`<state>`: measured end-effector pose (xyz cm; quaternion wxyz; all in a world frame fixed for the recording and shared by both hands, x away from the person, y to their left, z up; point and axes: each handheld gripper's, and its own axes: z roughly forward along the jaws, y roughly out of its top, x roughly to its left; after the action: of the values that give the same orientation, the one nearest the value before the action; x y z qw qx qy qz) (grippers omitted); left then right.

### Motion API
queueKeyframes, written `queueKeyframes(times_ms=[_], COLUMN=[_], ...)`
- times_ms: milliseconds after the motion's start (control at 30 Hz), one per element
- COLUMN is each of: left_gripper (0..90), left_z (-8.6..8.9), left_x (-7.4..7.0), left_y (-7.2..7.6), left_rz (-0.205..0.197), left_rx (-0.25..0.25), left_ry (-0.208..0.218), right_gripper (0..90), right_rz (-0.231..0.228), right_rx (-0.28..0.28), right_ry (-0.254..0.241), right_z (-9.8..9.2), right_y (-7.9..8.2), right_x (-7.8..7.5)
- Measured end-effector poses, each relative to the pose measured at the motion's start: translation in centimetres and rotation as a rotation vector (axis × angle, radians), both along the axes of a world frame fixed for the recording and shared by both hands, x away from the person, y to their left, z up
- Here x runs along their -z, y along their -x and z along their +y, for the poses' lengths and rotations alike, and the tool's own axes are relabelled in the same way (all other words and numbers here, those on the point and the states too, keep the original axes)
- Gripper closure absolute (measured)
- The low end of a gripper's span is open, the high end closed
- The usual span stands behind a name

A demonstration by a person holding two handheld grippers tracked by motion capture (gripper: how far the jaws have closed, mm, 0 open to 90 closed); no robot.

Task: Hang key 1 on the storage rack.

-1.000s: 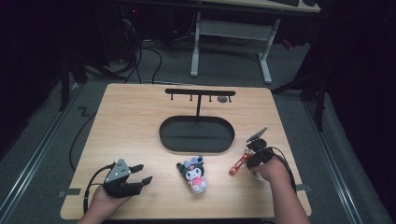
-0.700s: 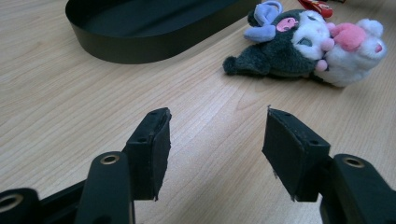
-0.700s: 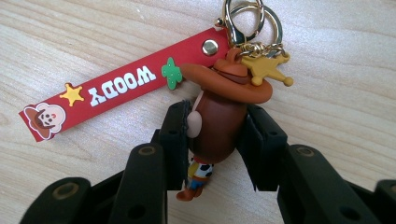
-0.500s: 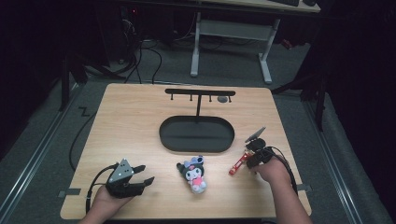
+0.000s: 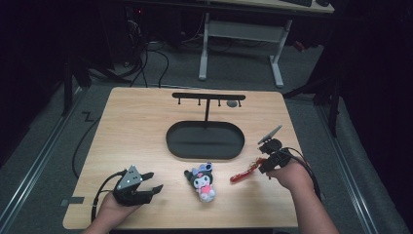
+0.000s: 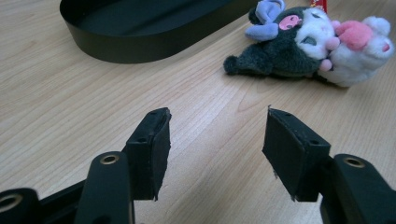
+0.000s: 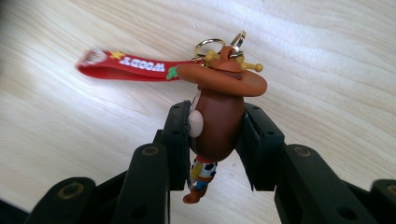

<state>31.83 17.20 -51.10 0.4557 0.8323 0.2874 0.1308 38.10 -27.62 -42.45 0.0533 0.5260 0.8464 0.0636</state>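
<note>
Your right gripper (image 7: 212,140) clamps the Woody keychain (image 7: 217,112); your left gripper (image 6: 217,149) gapes empty; the plush doll (image 5: 203,181) lies between them; the black oval tray (image 5: 205,152) holds nothing.

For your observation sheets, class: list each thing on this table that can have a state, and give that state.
Left hand-held gripper: open, holding nothing.
Right hand-held gripper: shut on the cowboy keychain.
Cowboy keychain: clamped, red strap trailing.
Plush toy: lying on the table.
Black tray: empty.
Hook rack: upright.

Pale wooden table (image 5: 136,126) (black oval tray (image 5: 204,140), plush toy (image 5: 203,181)).
</note>
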Motion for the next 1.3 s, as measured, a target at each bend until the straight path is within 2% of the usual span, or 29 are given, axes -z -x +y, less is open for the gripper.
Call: queueKeyframes(times_ms=[33, 67, 200, 233, 267, 300, 333, 367, 400, 433, 667, 833, 933, 1033, 1133, 1300], left_gripper=[41.3, 41.4, 41.3, 41.3, 41.3, 41.3, 41.2, 41.2, 41.2, 41.2, 41.2, 41.2, 41.3, 41.3, 41.4, 41.3], left_z=[0.0, -0.1, -0.3, -0.3, -0.3, -0.3, -0.3, -0.3, -0.2, -0.2, 0.0, 0.0, 0.0, 0.0, 0.0, 0.3], left_x=[0.0, 0.0, 0.1, 0.1, 0.0, 0.0, 0.0, 0.0, 0.0, 0.0, -0.1, -0.1, -0.1, 0.0, 0.0, -0.1], left_y=[0.0, -0.1, 0.0, 0.0, 0.0, 0.0, 0.0, 0.0, 0.1, 0.1, 0.1, 0.1, -0.1, -0.1, -0.2, 0.0], left_rz=[0.0, 0.0, -0.004, -0.004, -0.005, -0.005, -0.004, -0.004, -0.005, -0.005, -0.008, -0.007, -0.005, -0.005, -0.009, -0.016], left_rx=[0.0, -0.001, 0.006, 0.006, 0.008, 0.008, 0.008, 0.008, 0.006, 0.006, 0.001, 0.003, 0.002, 0.002, 0.005, -0.003], left_ry=[0.0, 0.004, -0.004, -0.004, -0.007, -0.007, -0.009, -0.009, -0.01, -0.01, -0.001, -0.003, 0.013, 0.004, -0.002, 0.006], right_gripper=[66.0, 66.0, 66.0, 66.0, 66.0, 66.0, 66.0, 66.0, 66.1, 66.1, 66.1, 66.1, 66.1, 66.1, 66.1, 66.1], right_rz=[0.0, -0.007, -0.023, -0.023, -0.025, -0.025, -0.027, -0.027, -0.036, -0.036, -0.071, -0.088, -0.104, -0.105, -0.115, -0.131], right_rx=[0.0, 0.006, -0.016, -0.016, -0.02, -0.02, -0.024, -0.024, -0.03, -0.03, -0.045, -0.045, -0.057, -0.055, -0.078, -0.092], right_ry=[0.0, -0.024, -0.03, -0.03, -0.04, -0.04, -0.045, -0.045, -0.044, -0.044, -0.032, -0.03, -0.047, -0.05, -0.049, -0.045], right_z=[0.0, 0.3, 1.0, 1.0, 1.4, 1.4, 1.7, 1.7, 2.0, 2.0, 3.1, 3.7, 4.3, 4.6, 5.4, 6.2], right_y=[0.0, 0.1, 0.1, 0.1, 0.0, 0.0, 0.0, 0.0, -0.1, -0.1, -0.7, -1.3, -2.2, -2.5, -3.3, -4.1], right_x=[0.0, -1.0, -2.8, -2.8, -3.7, -3.7, -4.6, -4.6, -5.3, -5.3, -7.8, -8.8, -9.4, -9.6, -10.1, -10.3])
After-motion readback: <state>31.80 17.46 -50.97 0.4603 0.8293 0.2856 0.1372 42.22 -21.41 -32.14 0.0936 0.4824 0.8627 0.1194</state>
